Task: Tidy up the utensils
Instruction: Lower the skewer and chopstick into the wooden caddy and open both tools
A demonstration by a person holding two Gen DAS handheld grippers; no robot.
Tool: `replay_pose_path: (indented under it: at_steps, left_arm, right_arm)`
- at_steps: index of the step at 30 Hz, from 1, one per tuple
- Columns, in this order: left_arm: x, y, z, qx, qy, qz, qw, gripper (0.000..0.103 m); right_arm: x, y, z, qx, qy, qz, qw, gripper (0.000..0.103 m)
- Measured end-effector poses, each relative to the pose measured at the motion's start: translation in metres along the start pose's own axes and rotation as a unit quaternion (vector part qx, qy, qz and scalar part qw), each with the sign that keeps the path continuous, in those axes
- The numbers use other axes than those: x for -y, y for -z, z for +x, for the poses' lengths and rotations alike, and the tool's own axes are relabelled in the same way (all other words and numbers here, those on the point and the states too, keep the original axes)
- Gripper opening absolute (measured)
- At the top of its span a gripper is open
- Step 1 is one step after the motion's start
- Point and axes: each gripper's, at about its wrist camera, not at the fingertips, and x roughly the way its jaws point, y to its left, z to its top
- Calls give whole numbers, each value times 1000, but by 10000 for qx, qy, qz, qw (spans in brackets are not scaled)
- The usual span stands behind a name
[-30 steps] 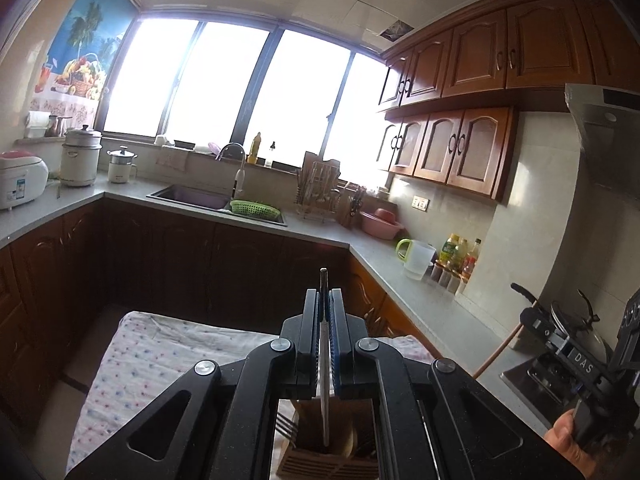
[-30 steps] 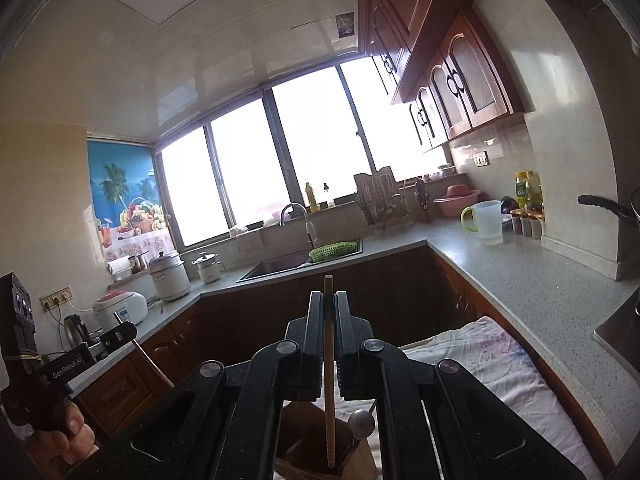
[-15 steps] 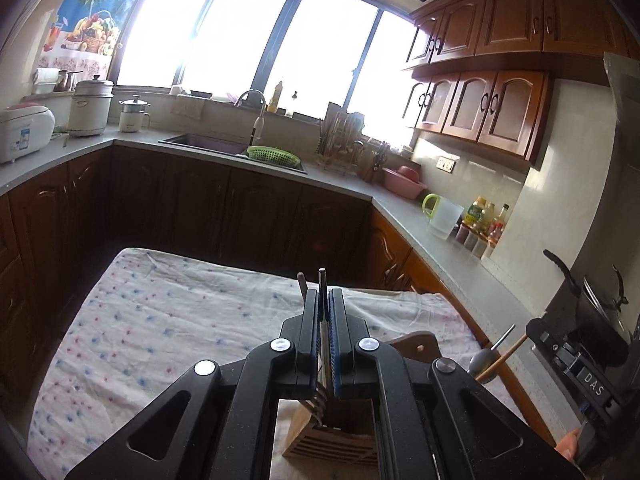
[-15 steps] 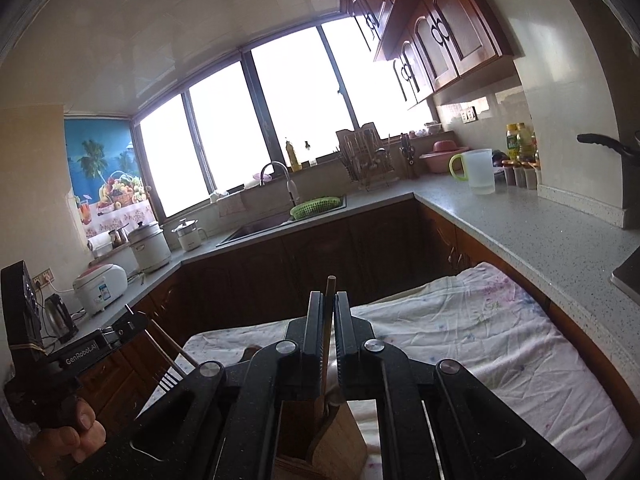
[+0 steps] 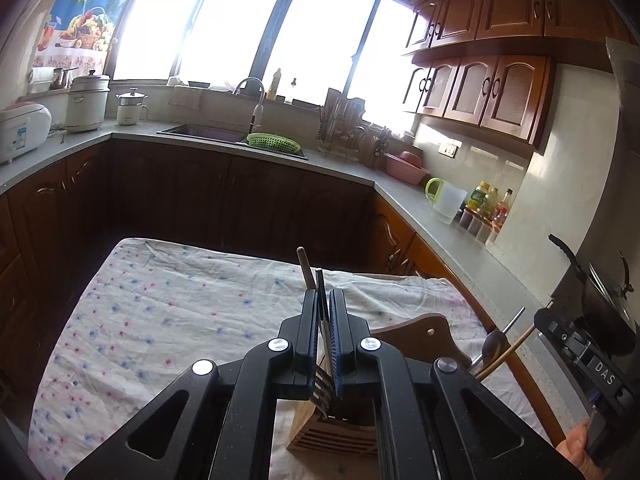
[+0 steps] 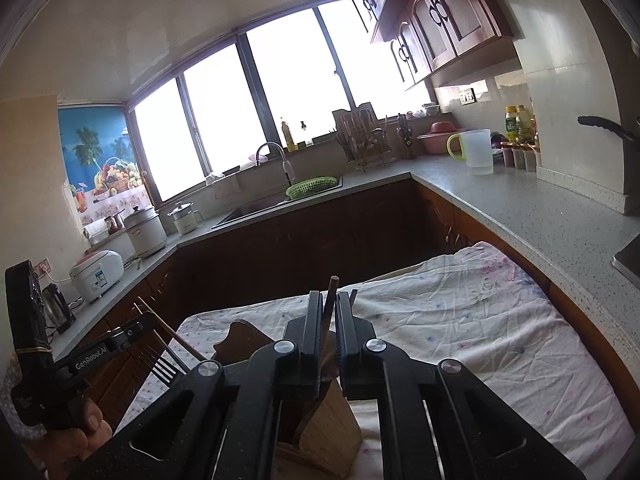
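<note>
Gripping a fork in the left gripper, tines down and thin handle running up between the jaws. Pinched nearly shut on that handle, though with a sliver of daylight on one side, so judged a light hold. Carried upright this way so as to drop straight into the slatted wooden utensil holder, directly below and just ahead of the fingertips, the tines already at its mouth.

Doing the same job with the right gripper: a wooden handle standing up between its jaws, leaning a little, lower end hidden behind the gripper body and seemingly down inside the holder. Just been easing apart here, with the handle between the jaws and visible slack beside it; read as let go, or close to it, the holder taking the weight.

Both grippers brought close together over one holder, one from each side, so that the two pieces go in at once. Also showing just beyond the left gripper's left finger: another wooden handle, probably already parked in the holder; cannot tell for sure.

Holder set on a flowered cloth spreading out ahead of both grippers, likely to keep it from sliding and to soften any dropped piece.

Judged late in this placement: only releasing the fork and lifting clear not yet done.
</note>
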Motion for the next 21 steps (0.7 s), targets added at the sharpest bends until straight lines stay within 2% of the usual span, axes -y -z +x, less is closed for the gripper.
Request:
replay_pose_path:
  at_steps: [1, 2, 3, 4, 5, 6, 7, 8, 10, 14, 21]
  left_arm:
    - [-2, 1, -4, -21, 40, -34, 10000, 9]
    - [-6, 2, -8, -22, 93, -73, 9999, 20]
    - [-7, 1, -13, 19, 94, -111, 9999, 36]
    - [-10, 1, -19, 81, 81, -131, 9998, 44]
    - [-10, 1, -25, 160, 81, -138, 9997, 54]
    - [-12, 3, -32, 216, 75, -148, 9996, 59]
    - [-13, 5, -38, 238, 80, -157, 9996, 60]
    - [-14, 6, -43, 258, 107, -173, 9995, 63]
    - [-17, 12, -55, 285, 74, -205, 9994, 71]
    - [-21, 31, -81, 330, 12, -272, 9991, 78]
    - [-26, 66, -123, 199, -27, -405, 9990, 79]
  right_arm:
    - [0, 0, 0, -4, 1, 23, 10000, 11]
    - [1, -1, 0, -5, -26, 50, 10000, 12]
    - [2, -1, -1, -15, -35, 88, 10000, 13]
    - [3, -2, -3, -13, -72, 133, 9999, 21]
    - [5, -3, -5, 11, -128, 186, 9997, 42]
    - [6, -4, -10, 81, -182, 249, 9995, 55]
    - [6, -6, -16, 182, -221, 291, 9992, 74]
    - [7, -7, -23, 277, -243, 308, 9988, 80]
    - [7, -9, -34, 382, -295, 334, 9983, 86]
    - [9, -8, -56, 505, -380, 430, 9971, 96]
    - [16, 10, -88, 451, -360, 492, 9971, 98]
